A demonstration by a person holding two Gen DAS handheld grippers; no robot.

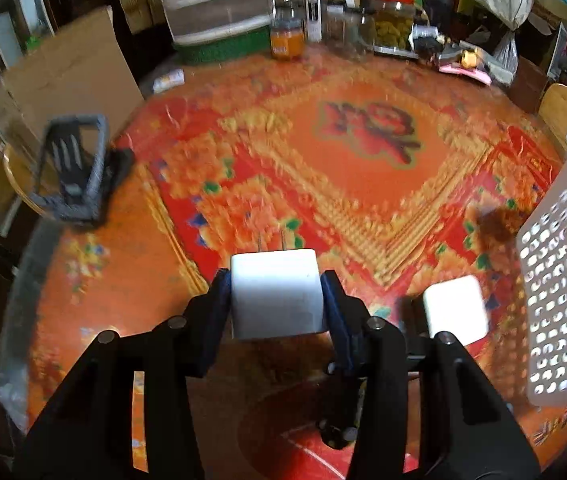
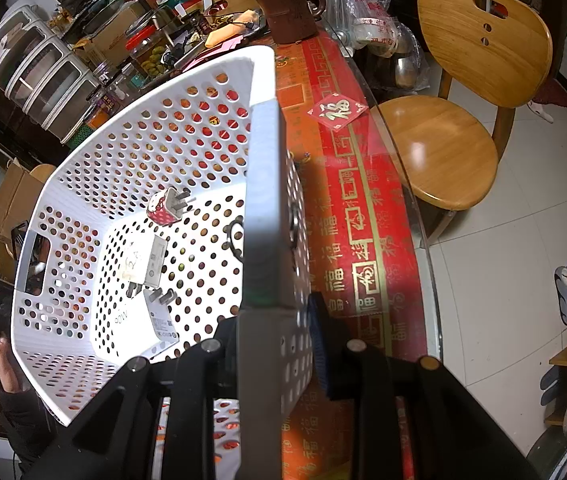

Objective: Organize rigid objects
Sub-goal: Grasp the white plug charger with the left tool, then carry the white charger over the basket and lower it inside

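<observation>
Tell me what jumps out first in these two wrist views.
The white plug adapter sits between the left gripper's pads, above the red floral tablecloth. The right gripper clamps the wall of the white perforated basket, tilting it up; three chargers lie inside.

My left wrist view looks steeply down, close over the red-and-orange patterned tablecloth [image 1: 363,184], facing the cluttered far edge. My right wrist view looks down along the rim of the white perforated plastic basket [image 2: 187,92], which both views share [image 1: 563,280].
</observation>
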